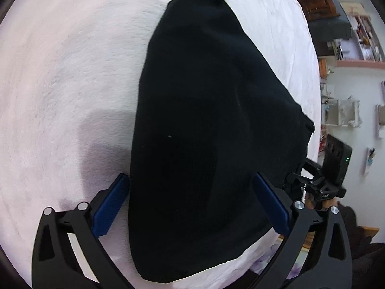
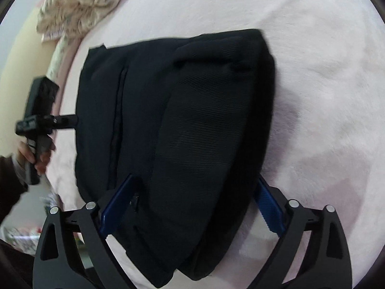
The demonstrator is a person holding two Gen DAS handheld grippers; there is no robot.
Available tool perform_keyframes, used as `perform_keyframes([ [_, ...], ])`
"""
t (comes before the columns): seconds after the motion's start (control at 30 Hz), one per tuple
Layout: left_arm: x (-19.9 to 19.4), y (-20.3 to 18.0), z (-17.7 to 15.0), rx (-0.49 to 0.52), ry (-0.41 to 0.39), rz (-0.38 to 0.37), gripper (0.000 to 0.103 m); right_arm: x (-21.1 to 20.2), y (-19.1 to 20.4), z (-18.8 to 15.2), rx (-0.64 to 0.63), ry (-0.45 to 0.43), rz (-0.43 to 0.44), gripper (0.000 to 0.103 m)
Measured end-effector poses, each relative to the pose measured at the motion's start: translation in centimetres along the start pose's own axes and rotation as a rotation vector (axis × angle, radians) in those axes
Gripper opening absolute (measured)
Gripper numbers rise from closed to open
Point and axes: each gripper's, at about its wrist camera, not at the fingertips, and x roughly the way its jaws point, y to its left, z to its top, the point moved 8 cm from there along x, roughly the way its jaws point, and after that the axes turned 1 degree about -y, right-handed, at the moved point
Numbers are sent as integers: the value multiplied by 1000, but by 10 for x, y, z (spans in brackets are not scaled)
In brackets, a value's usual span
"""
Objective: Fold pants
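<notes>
The black pants lie folded into a thick bundle on the pale pink bed cover. My left gripper is open, its blue pads spread either side of the bundle's near end. My right gripper is open too, its blue pads straddling the pants from the other side. The right gripper's body also shows in the left wrist view at the pants' far edge. The left gripper's body shows in the right wrist view, held in a hand.
A floral pillow or quilt lies at the head of the bed. Shelves and furniture stand beyond the bed's edge. A white wall with hung items is on the right.
</notes>
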Motion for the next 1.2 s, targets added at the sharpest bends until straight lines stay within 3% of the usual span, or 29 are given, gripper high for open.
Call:
perform_keyframes([
  [0.63,-4,1,0,-19,19,-22,101,2,-3,0,-4,-26,-1,98],
  [0.7,-4,-1,0,-28,21,-49,101,-1,-3,0,5,-52,31,89],
  [0.77,-4,-1,2,-42,26,-81,101,-8,-5,2,54,-82,94,70],
  [0.87,-4,0,4,-68,42,-122,101,-14,-15,1,138,-98,164,59],
  [1.0,-4,4,7,-116,57,-166,101,-9,-13,2,124,-100,134,61],
  [1.1,0,3,10,-64,66,-103,101,-8,-14,3,132,-92,135,65],
  [1.2,-5,0,17,-45,26,-69,101,-9,-13,5,104,-95,110,67],
])
